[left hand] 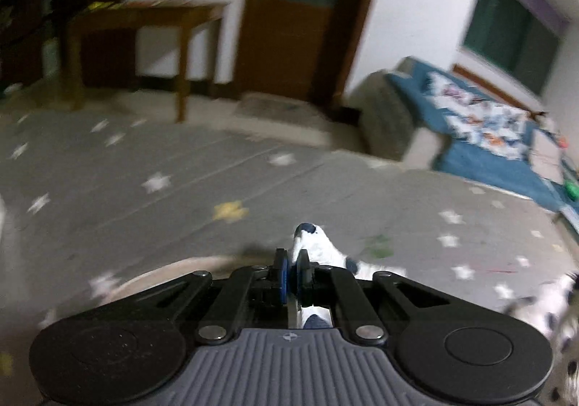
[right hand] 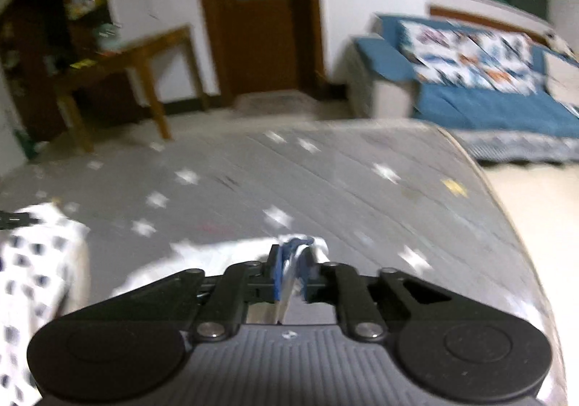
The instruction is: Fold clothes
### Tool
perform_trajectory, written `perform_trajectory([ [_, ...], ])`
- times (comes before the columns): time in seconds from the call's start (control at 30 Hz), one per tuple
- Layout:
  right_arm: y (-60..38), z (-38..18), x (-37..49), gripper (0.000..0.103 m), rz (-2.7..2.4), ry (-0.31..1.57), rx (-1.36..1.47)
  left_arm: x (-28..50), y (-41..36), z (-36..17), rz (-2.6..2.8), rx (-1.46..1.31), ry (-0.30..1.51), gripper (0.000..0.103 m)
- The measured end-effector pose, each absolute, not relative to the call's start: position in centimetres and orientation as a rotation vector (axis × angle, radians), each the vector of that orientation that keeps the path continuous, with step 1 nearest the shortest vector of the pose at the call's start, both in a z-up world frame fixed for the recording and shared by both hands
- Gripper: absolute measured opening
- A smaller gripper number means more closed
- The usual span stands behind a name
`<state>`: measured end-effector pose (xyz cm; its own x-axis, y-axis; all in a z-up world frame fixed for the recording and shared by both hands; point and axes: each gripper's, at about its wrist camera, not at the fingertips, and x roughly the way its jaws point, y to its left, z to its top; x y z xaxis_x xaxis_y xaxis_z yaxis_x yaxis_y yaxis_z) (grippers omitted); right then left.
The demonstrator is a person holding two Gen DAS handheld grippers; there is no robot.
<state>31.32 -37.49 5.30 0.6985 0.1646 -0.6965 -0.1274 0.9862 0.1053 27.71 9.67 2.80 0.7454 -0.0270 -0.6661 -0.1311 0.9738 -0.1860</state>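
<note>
A white garment with dark blue dots (left hand: pixel 320 245) lies on a grey mat with white stars (left hand: pixel 202 167). My left gripper (left hand: pixel 292 263) is shut on a fold of it, and a tip of the cloth sticks up past the pads. More of the garment (left hand: pixel 553 301) trails off at the lower right. In the right wrist view, my right gripper (right hand: pixel 291 261) is shut on another bunched edge of the garment (right hand: pixel 217 252). The rest of the dotted cloth (right hand: pixel 32 261) hangs in a sheet at the left, over the star mat (right hand: pixel 307 170).
A wooden table (left hand: pixel 144 13) stands at the back left, a brown door (left hand: pixel 289 18) behind the mat, and a blue sofa with a patterned cover (left hand: pixel 481 123) at the right. The mat's curved right edge (right hand: pixel 506 210) borders bare pale floor (right hand: pixel 542 218).
</note>
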Motion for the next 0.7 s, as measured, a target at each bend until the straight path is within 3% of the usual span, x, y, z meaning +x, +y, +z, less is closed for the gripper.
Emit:
perform_trajectory([
  [0.27,-38.9,4.9,29.7,0.018,0.059,0.771,-0.01,26.1,10.3,4.1,0.134,-0.084,0.697,0.011],
  [0.43,-37.9,5.5,30.1,0.032,0.101,0.769,-0.024,25.9,8.4,4.8,0.076,-0.086,0.673,0.019],
  [0.6,-40.2,4.1,31.7,0.043,0.075,0.785,0.181,25.4,5.3,4.8,-0.039,-0.082,0.689,0.026],
  [0.7,-42.1,2.8,32.7,0.043,0.086,0.788,0.369,24.8,3.4,4.6,-0.112,-0.066,0.702,0.026],
])
